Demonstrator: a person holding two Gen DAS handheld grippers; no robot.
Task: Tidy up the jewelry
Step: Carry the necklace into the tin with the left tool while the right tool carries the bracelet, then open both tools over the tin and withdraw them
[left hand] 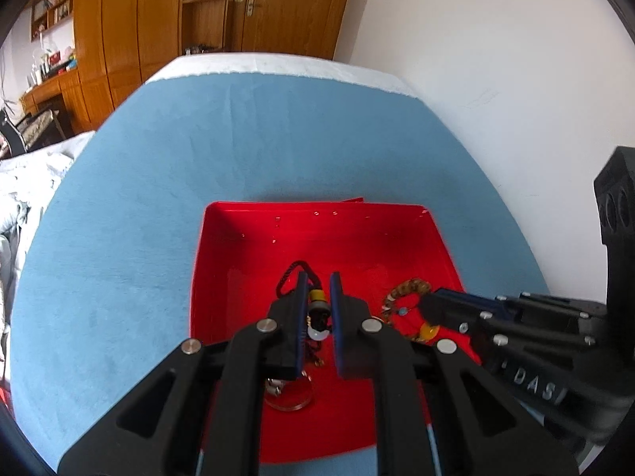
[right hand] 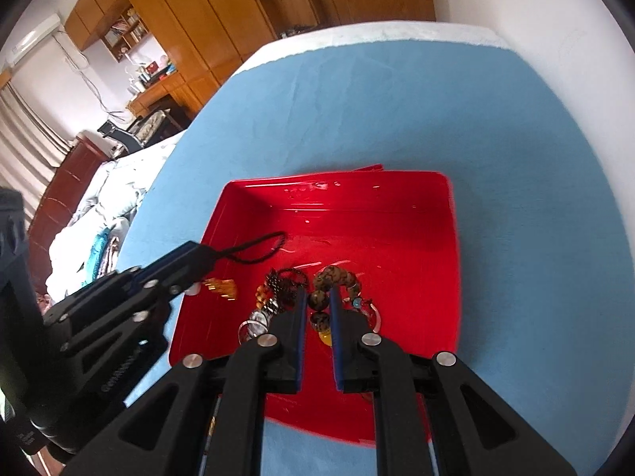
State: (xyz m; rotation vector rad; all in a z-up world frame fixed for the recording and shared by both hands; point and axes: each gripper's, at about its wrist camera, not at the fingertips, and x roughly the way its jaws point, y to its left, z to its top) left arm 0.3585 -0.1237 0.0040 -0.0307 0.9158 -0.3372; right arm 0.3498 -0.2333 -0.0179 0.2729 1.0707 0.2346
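Observation:
A red tray (left hand: 317, 207) (right hand: 337, 177) lies on a blue cloth. My left gripper (left hand: 319, 277) (right hand: 206, 256) hangs over the tray, shut on a black-corded pendant (left hand: 318, 297) with yellow, black and white beads. The pendant's cord loop (right hand: 258, 252) sticks out past the fingertips, and an orange tassel (right hand: 222, 289) dangles below. To its right, my right gripper (right hand: 318, 291) (left hand: 426, 303) is shut on a brown bead bracelet (right hand: 319, 299) (left hand: 408, 291). An amber bead (left hand: 430, 331) hangs from the bracelet.
More jewelry lies on the tray floor: a dark beaded piece (right hand: 285, 281), a silver ring (right hand: 254, 323) and a clear ring (left hand: 287, 398). The blue cloth (left hand: 198, 158) covers the table. A white wall (left hand: 496, 79) is close on the right, bedding (right hand: 111, 198) on the left.

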